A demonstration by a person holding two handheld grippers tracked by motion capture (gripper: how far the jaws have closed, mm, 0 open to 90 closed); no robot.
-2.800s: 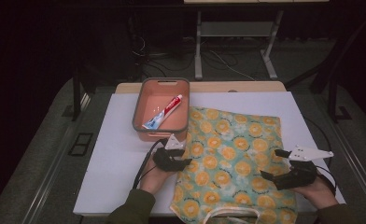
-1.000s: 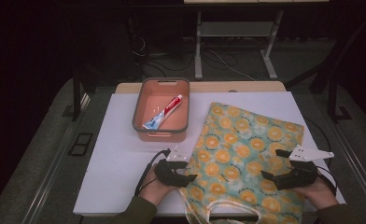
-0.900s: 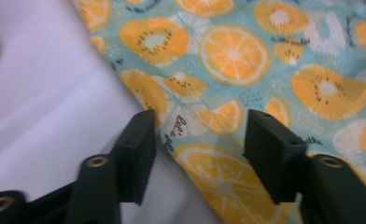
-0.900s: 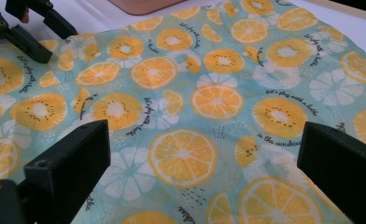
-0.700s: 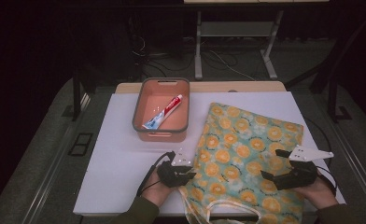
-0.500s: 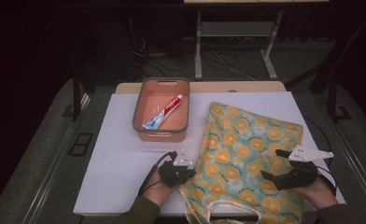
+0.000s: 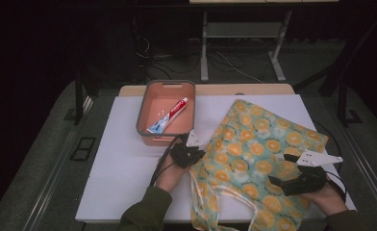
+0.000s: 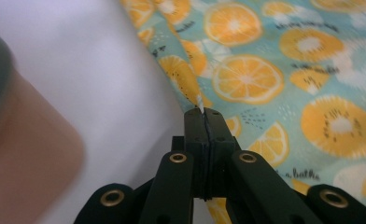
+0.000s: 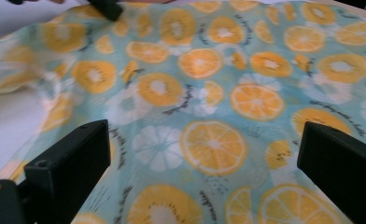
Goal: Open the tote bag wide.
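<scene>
A tote bag (image 7: pixel 254 159) printed with orange slices lies spread over the right half of the white table top (image 7: pixel 124 163). My left gripper (image 7: pixel 192 155) is at the bag's left edge, just in front of the bin. In the left gripper view its jaws are shut on a fold of the bag's edge (image 8: pixel 200 103). My right gripper (image 7: pixel 280 171) hovers over the bag's right front part. The right gripper view shows that gripper (image 9: pixel 204 158) wide open above the bag's printed cloth (image 9: pixel 209 93), with nothing between the jaws.
An orange bin (image 7: pixel 150 103) stands at the back left of the bag and holds a toothpaste tube (image 7: pixel 169 115). The bin's wall (image 8: pixel 27 158) looms blurred close to the left gripper. The bag's handles (image 7: pixel 225 192) trail toward the table's front edge.
My left gripper has moved away from the person toward the bin, taking the bag's left edge with it. The right gripper has stayed in place.
</scene>
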